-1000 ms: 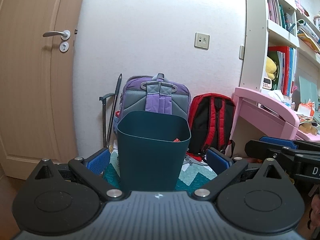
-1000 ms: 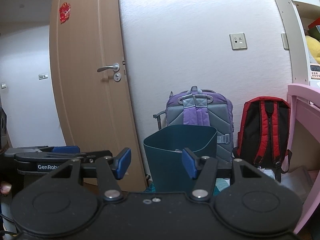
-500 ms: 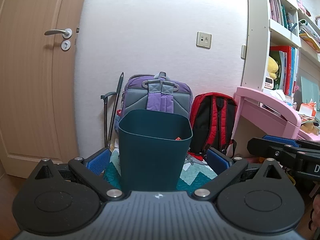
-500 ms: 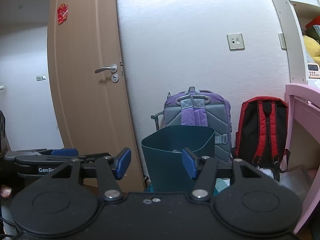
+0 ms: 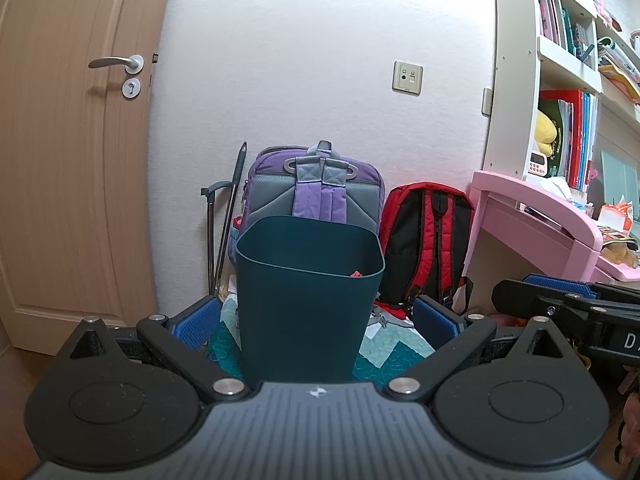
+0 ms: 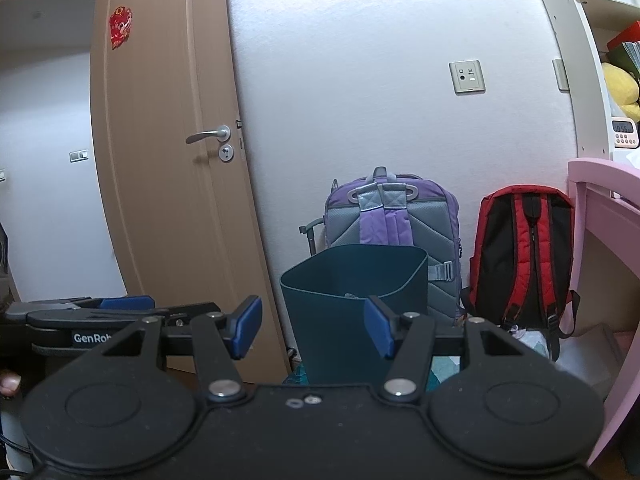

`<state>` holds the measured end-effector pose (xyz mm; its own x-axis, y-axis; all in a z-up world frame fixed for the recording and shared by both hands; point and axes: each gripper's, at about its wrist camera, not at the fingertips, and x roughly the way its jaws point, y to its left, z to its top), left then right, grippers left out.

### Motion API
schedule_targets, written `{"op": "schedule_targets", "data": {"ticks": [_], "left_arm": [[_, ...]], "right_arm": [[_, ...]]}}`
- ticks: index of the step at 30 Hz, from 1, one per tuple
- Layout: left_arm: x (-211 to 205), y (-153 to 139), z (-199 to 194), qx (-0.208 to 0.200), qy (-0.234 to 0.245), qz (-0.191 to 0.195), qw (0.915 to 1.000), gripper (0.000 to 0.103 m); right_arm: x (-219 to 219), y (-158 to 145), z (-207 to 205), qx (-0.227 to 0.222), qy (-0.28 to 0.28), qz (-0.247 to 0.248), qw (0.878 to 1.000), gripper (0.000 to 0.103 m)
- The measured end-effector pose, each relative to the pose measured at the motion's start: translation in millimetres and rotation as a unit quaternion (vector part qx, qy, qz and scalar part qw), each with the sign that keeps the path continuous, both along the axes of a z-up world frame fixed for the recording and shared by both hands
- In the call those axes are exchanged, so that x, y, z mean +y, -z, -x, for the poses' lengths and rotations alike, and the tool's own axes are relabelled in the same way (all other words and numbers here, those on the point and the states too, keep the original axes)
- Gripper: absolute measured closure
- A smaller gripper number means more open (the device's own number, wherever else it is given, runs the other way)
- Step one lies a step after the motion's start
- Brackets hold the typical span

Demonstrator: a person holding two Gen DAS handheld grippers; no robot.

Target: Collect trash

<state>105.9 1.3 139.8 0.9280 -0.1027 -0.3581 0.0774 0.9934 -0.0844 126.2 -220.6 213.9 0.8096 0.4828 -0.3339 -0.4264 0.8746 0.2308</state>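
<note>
Dark teal plastic trash bin (image 5: 308, 304) stands on the floor against a purple backpack (image 5: 314, 184), a red backpack (image 5: 424, 240) beside it. Left gripper (image 5: 316, 320) straddles the bin, released; right gripper (image 6: 314, 326) spread wide, empty.

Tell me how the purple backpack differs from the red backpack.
The purple backpack is purple and grey; the red backpack is red and black. The purple one stands taller and directly behind the teal bin, which hides its lower part; the red one sits nearer the pink desk. Both stand upright against the wall, straps facing out.
</note>
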Motion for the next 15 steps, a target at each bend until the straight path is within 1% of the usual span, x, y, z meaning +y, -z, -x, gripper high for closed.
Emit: {"op": "schedule_targets", "data": {"ticks": [15], "left_arm": [[1.3, 2.5, 2.0, 0.001, -0.002, 0.003, 1.0000, 0.000]], "right_arm": [[4.1, 6.5, 1.0, 0.009, -0.001, 0.004, 1.000, 0.046]]}}
